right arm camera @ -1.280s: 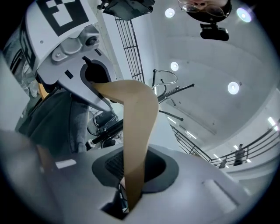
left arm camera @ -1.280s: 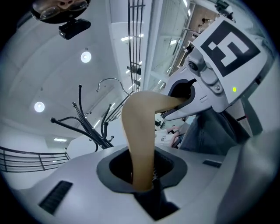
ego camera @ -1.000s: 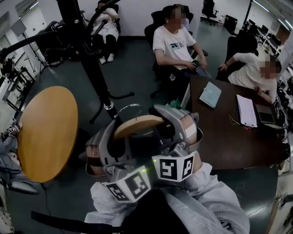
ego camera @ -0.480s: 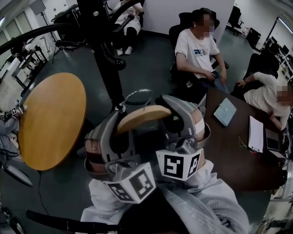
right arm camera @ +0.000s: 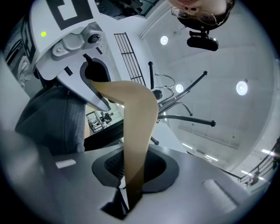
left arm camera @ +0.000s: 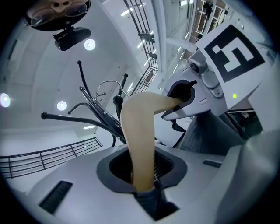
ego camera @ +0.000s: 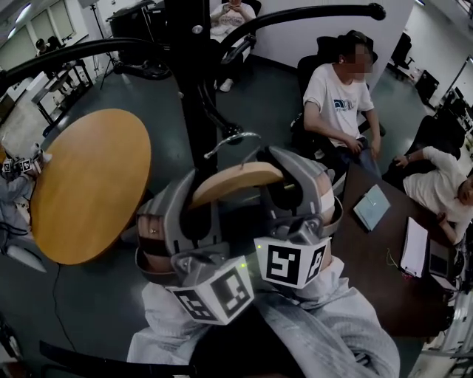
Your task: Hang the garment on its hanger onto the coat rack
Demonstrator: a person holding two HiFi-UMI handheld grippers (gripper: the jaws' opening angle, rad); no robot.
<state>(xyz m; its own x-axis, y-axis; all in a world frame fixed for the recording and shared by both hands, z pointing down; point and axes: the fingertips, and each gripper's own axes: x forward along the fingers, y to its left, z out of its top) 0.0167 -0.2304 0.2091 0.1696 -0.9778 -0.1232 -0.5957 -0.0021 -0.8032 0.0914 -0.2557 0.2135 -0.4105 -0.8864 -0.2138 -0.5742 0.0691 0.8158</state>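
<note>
A wooden hanger [ego camera: 236, 182] with a metal hook [ego camera: 233, 140] carries a pale grey garment [ego camera: 325, 325] that drapes below it. My left gripper [ego camera: 194, 221] is shut on the hanger's left end, and my right gripper [ego camera: 284, 193] is shut on its right end. The hook sits just in front of the black coat rack pole [ego camera: 194, 88], under its curved arms. In the left gripper view the hanger [left arm camera: 140, 140] runs out of the left gripper [left arm camera: 142, 183] towards the rack [left arm camera: 94, 111]. In the right gripper view the hanger [right arm camera: 138, 131] rises from the right gripper [right arm camera: 129, 192].
A round wooden table [ego camera: 89, 184] stands left of the rack. A dark table [ego camera: 377, 258] with papers and a notebook is at the right. Seated people [ego camera: 340, 96] are behind the rack and at the right table. A rack arm [ego camera: 310, 15] reaches out overhead.
Both grippers have carried the hanger up and forward towards the coat rack. The hook now lies close to the pole, and the rack's arms fill more of the head view.
</note>
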